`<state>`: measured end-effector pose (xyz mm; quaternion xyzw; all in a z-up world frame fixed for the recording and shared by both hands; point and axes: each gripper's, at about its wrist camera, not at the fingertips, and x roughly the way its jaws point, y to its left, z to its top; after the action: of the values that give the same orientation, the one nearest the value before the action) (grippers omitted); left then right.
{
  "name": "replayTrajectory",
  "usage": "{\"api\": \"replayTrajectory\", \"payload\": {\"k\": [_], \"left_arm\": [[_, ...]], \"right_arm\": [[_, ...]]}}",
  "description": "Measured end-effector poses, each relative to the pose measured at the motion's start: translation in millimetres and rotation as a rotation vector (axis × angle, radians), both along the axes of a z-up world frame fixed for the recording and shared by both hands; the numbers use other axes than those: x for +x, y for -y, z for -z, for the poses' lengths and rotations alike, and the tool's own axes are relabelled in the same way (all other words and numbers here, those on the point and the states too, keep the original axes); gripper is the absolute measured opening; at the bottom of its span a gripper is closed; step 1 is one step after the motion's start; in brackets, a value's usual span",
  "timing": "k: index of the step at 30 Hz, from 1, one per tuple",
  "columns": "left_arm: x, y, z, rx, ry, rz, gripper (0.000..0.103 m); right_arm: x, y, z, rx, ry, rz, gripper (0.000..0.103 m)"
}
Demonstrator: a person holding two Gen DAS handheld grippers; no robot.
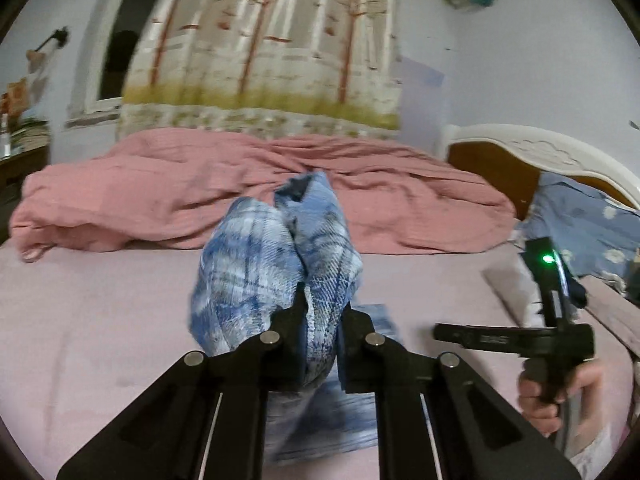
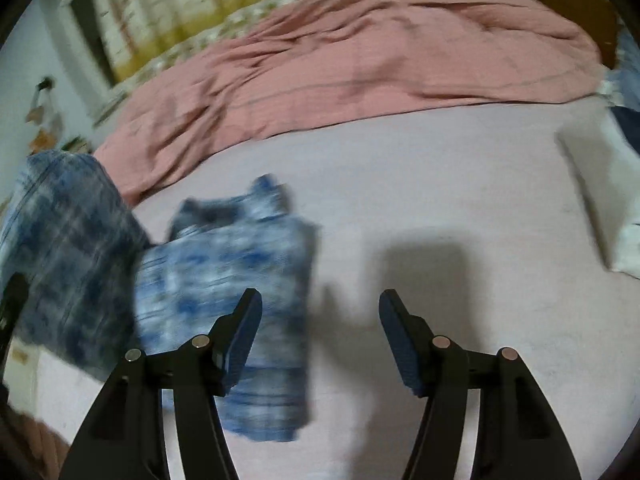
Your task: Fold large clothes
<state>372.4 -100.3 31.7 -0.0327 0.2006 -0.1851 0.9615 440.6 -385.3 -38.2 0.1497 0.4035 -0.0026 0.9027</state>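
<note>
Looking at the blue tie-dye garment (image 2: 236, 320) first: most of it lies flat on the pale pink bed sheet (image 2: 440, 200), partly folded, long axis running roughly from the near edge toward the rumpled pink blanket (image 2: 360, 60) at the back. One end is lifted off the bed, bunched and pinched tight in the left gripper (image 1: 320, 320), so that flap rises up and away from the flat part. In the right wrist view the raised fabric hangs at the far left, above the flat part's left edge. The right gripper (image 2: 320, 308) stands about half open with nothing between its pads, hovering over bare sheet just right of the garment's right edge, not touching it. So the left hand is the one on the cloth; I'd guess the flap gets carried over the flat part next. Pretty blurry though.
</note>
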Motion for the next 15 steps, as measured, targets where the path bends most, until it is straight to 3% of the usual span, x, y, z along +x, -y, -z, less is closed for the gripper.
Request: {"api": "replayTrajectory", "payload": {"k": [2,4,7,10,12,13,14,15], "left_arm": [[9,24,8,0.013,-0.032,0.035,0.01],[17,45,26,0.028,-0.083,0.059,0.01],[34,70,63,0.047,-0.194,0.094,0.011],[27,79,74,0.107,-0.2,0.12,0.018],[9,66,59,0.042,-0.155,0.147,0.04],[-3,56,48,-0.004,-0.112,0.153,0.059],[-12,50,39,-0.015,-0.082,0.139,0.071],[-21,43,30,-0.015,-0.056,0.129,0.071]], "right_arm": [[-4,1,-6,-0.101,0.009,0.044,0.064],[-15,-6,-25,-0.203,0.089,0.053,0.064],[-32,-3,-45,-0.168,0.179,0.009,0.065],[-35,4,-48,-0.122,0.192,0.002,0.065],[-32,8,-45,-0.096,0.183,0.008,0.065],[-29,11,-43,-0.075,0.176,0.011,0.065],[-26,12,-42,-0.048,0.174,0.009,0.065],[-25,14,-41,-0.028,0.176,0.006,0.065]]}}
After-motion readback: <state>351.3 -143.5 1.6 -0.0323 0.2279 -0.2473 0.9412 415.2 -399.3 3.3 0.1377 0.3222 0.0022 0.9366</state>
